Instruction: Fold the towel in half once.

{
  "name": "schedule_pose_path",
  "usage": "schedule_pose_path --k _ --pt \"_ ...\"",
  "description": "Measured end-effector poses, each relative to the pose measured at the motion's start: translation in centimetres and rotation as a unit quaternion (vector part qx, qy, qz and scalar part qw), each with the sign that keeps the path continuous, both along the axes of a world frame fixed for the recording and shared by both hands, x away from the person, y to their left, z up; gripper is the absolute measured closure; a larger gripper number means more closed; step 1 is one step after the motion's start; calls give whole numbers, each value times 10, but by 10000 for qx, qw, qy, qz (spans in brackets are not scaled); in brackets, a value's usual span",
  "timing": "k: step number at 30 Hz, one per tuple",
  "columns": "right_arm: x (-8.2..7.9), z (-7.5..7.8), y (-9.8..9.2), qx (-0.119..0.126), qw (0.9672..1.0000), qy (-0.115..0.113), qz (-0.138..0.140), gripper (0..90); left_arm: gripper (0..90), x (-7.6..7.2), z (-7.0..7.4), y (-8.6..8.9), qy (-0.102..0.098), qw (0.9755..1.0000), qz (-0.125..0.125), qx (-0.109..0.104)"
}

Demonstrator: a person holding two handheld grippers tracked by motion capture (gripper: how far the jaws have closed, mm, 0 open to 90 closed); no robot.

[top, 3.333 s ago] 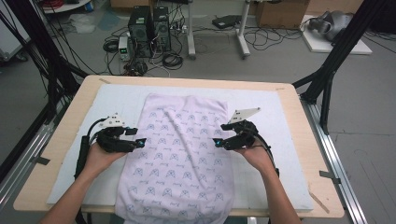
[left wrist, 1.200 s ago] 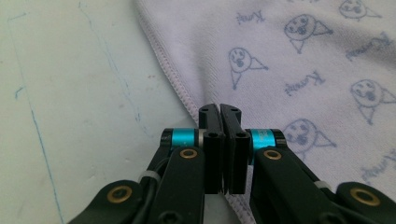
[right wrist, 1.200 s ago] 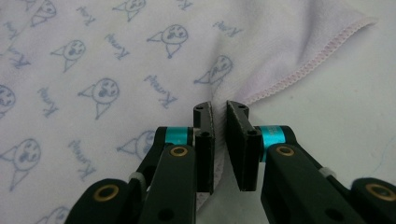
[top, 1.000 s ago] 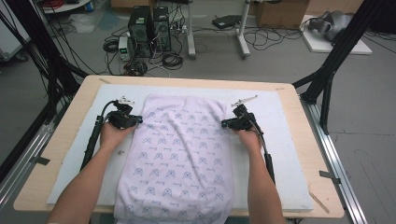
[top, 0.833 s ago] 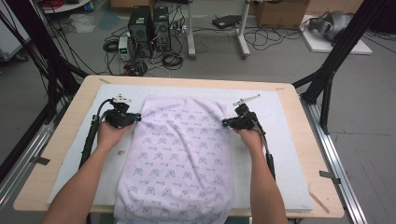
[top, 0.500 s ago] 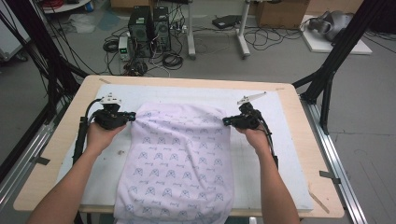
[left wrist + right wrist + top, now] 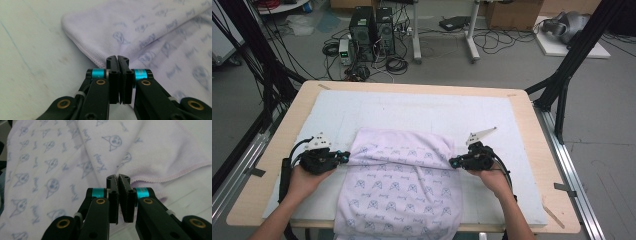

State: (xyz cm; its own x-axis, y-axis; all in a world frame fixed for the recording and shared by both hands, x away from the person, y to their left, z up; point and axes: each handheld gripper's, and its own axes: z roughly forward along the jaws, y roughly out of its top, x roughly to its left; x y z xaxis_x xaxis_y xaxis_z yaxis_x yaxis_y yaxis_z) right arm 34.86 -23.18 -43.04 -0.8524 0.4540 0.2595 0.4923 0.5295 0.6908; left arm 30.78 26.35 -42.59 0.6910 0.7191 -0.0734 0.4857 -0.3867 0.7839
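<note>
In the high view, a pale lilac towel [image 7: 402, 190] printed with small blue figures lies on the white mat [image 7: 422, 110] that covers the wooden table [image 7: 532, 130]; its near end hangs over the table's near edge, and its far part is doubled back toward the person, forming a rounded fold. The left gripper [image 7: 343, 157] sits at the towel's left edge, and the right gripper [image 7: 454, 163] at its right edge, each held in one hand, both level with the fold. In the left gripper view, the jaws are pressed together on the hemmed towel edge [image 7: 87, 53], with the mat to the left. In the right gripper view, the jaws are clamped narrow on the stitched hem [image 7: 160, 180] of the folded layer, with printed cloth spreading to the left and beyond.
</note>
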Motion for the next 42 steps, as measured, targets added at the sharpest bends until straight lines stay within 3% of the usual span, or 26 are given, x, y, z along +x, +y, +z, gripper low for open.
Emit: schedule_pose_path --k 2,4,7,11,15,19,23,27,31,33,38,42 --pt "-3 -5 -2 -28 10000 55 -14 779 792 -1 -2 2 147 9999 -65 -43" --pt "-2 -2 -4 78 9998 66 -149 665 654 2 0 3 178 9998 -109 -3" --pt "3 10 -6 216 9987 -187 -432 550 538 14 9 2 145 9999 -25 -68" --pt "24 18 -1 98 9963 -330 -789 465 503 43 17 -6 156 9997 120 -124" --pt "49 15 14 -73 9947 -430 -927 456 488 73 13 -13 317 9984 381 -255" --pt "67 4 23 -275 9925 -431 -1107 445 486 96 -1 -24 529 9973 512 42" --pt "74 -10 27 -596 9904 -415 -1174 477 524 102 -12 -34 567 9964 520 353" --pt "72 -8 30 -859 9877 -635 -1146 555 713 102 -11 -31 526 9957 642 419" --pt "72 -8 32 -813 9893 -595 -1051 718 829 99 -10 -34 465 9963 529 489" --pt "71 -7 34 -769 9918 -549 -866 826 847 99 -10 -35 477 9966 491 468" --pt "69 -5 40 -716 9940 -548 -615 846 854 99 -7 -28 504 9970 487 316" --pt "68 1 36 -412 9958 -538 -616 846 855 94 2 -25 347 9981 492 121"
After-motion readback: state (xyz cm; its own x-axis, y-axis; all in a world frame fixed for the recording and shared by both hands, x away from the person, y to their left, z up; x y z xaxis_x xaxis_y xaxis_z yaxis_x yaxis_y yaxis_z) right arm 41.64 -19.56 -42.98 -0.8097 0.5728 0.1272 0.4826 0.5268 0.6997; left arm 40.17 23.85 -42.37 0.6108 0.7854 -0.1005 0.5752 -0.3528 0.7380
